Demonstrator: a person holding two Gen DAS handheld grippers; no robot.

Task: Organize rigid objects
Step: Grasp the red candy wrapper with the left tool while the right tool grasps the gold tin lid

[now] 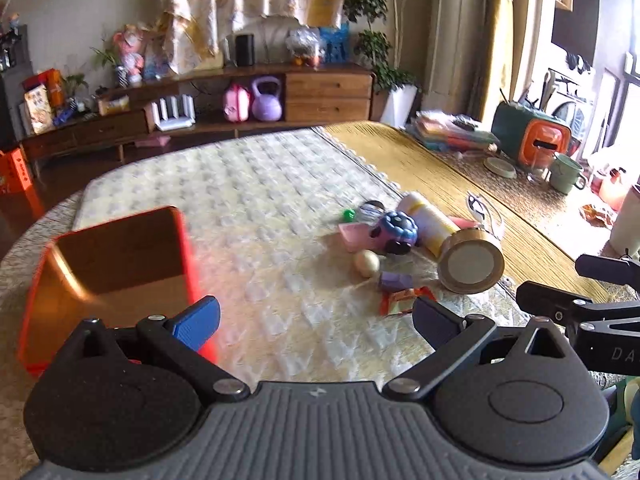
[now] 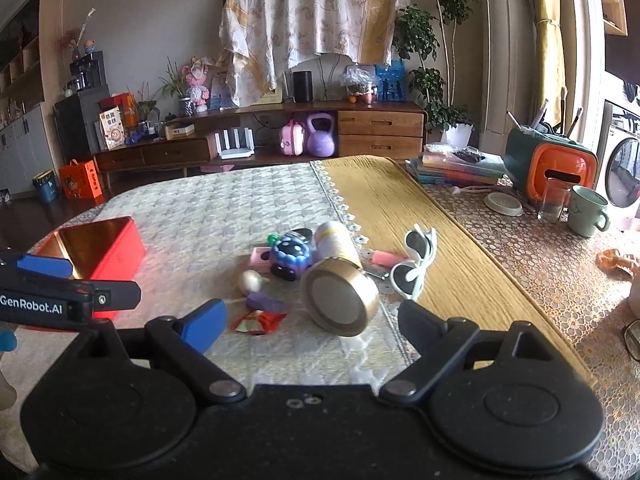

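Note:
A red tin box [image 1: 112, 272] [image 2: 100, 256] stands open on the quilted cloth at the left. To its right is a small pile: a gold round tin [image 1: 470, 266] [image 2: 340, 302] on its side, a blue-purple toy [image 1: 394, 232] [image 2: 290, 258], a white-yellow bottle [image 1: 430, 220], an egg-shaped piece [image 2: 251, 280], a purple block [image 2: 266, 302], a red wrapper [image 2: 258, 322] and white sunglasses [image 2: 414, 264]. My left gripper [image 1: 316, 320] hangs open beside the box with nothing between its fingers. My right gripper [image 2: 314, 320] is open just short of the gold tin, not touching it.
A yellow runner [image 2: 384, 208] crosses the table. At the far right stand a stack of books [image 2: 456, 170], a green-and-orange container [image 2: 552, 172], a glass [image 2: 554, 200] and a green mug [image 2: 586, 210]. A wooden sideboard [image 2: 380, 130] lines the back wall.

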